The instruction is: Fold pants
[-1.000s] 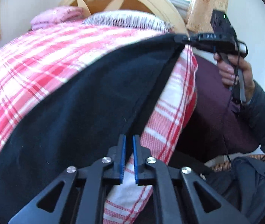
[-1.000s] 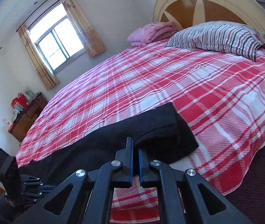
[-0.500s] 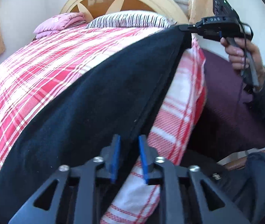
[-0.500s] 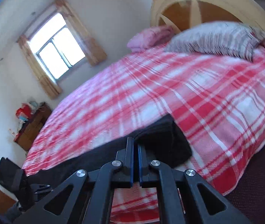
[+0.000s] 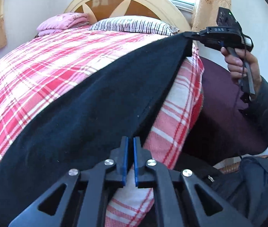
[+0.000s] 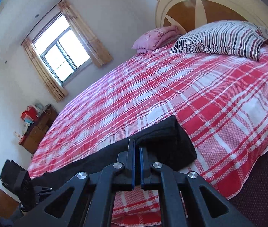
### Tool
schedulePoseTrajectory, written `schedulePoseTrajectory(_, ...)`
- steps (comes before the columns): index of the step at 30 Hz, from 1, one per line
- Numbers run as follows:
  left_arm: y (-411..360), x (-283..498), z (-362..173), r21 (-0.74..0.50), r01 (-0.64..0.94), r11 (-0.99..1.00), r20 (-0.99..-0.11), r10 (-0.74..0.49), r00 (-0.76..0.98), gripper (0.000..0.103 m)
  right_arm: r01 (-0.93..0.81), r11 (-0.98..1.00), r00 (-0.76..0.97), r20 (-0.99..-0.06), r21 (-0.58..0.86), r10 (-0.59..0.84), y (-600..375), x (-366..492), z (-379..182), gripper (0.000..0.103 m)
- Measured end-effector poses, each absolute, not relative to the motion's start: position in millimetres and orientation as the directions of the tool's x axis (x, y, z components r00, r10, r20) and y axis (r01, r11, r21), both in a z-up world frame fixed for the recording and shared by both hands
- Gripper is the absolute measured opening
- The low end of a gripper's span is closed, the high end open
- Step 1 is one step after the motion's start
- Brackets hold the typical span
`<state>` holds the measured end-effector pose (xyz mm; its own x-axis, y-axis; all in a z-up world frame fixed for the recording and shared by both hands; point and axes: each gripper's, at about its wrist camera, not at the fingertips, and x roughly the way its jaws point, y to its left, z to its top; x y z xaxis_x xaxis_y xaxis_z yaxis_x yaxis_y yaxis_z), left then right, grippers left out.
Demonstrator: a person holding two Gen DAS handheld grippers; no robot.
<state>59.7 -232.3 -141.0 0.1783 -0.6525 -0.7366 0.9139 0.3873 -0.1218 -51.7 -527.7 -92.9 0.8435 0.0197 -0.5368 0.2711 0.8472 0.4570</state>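
Note:
The dark navy pants (image 5: 88, 113) are stretched out long over the near edge of the red plaid bed (image 5: 45, 64). My left gripper (image 5: 130, 147) is shut on one end of the pants. My right gripper (image 6: 137, 151) is shut on the other end, where the fabric (image 6: 164, 141) bunches around the fingers. In the left wrist view the right gripper (image 5: 189, 35) shows at the far corner of the pants, which it holds taut. The left gripper (image 6: 45, 191) shows low at the left of the right wrist view.
A striped pillow (image 6: 220, 37) and a folded pink blanket (image 6: 156, 39) lie by the wooden headboard (image 6: 209, 5). A dark maroon bed base (image 5: 224, 102) runs along the bed's right side. A wooden cabinet (image 6: 37, 130) stands under the window (image 6: 64, 51).
The left gripper's jaws opened slightly half a second ago and have closed on the pants again. Both grippers rose a little, and the pants are pulled tauter between them.

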Motion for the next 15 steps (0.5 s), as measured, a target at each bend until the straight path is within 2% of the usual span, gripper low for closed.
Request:
schedulePoseTrajectory(8,-235,61,-152,-0.153,0.908,0.389,-0.750,-0.645,0.150,0.006,0.309,0.845,0.770,-0.637,0.436,0.047,-537,-47,-115,0.006)
schedulePoseTrajectory(10,-231,59,-149,-0.147,0.909,0.389,-0.744,-0.650,0.158,0.006,0.324,0.827,0.781,-0.624,0.458,0.039,-544,-52,-117,0.023)
schedulePoseTrajectory(11,-230,57,-147,-0.145,0.912,0.384,-0.739,-0.655,0.158,0.006,0.329,0.808,0.792,-0.609,0.489,0.046,-549,-55,-118,0.050)
schedulePoseTrajectory(12,-230,56,-144,-0.144,0.913,0.382,-0.735,-0.659,0.160,0.006,0.320,0.773,0.810,-0.581,0.548,0.077,-557,-59,-120,0.067)
schedulePoseTrajectory(15,-223,54,-135,-0.149,0.914,0.378,-0.699,-0.694,0.173,0.006,0.287,0.669,0.845,-0.510,0.686,0.161,-578,-67,-126,0.068)
